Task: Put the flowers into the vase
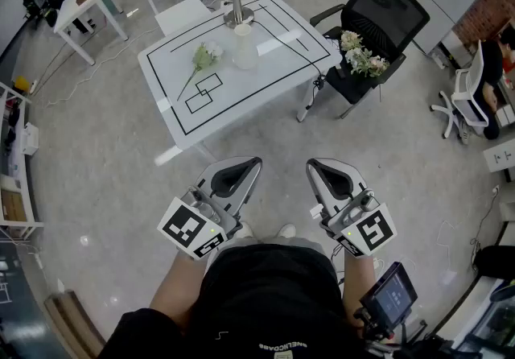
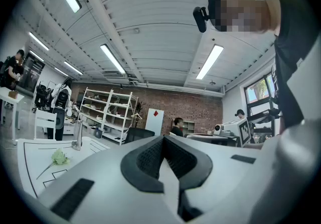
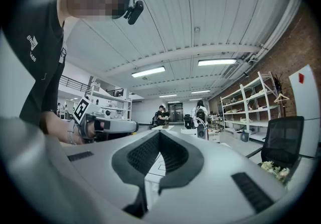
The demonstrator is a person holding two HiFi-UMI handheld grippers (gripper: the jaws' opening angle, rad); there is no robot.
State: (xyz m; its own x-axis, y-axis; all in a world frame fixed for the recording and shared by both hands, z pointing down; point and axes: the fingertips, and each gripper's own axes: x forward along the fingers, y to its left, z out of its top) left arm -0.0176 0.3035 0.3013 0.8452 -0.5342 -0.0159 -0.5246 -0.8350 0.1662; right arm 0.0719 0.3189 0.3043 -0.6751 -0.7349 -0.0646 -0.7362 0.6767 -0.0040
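Left tool (image 1: 254,162), right tool (image 1: 312,164) closed, empty, well short of table (image 1: 269,68); flower (image 1: 205,55) lies beside vase (image 1: 245,50); bouquet (image 1: 362,58) on chair (image 1: 390,15).

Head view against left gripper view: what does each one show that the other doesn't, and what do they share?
Only the head view: the white vase standing on the table, and the flower bunch lying on the black chair. Only the left gripper view: the ceiling lights, the shelves and the brick wall. Both: the single flower lying on the table, the metal post, and the left claw, shut and empty.
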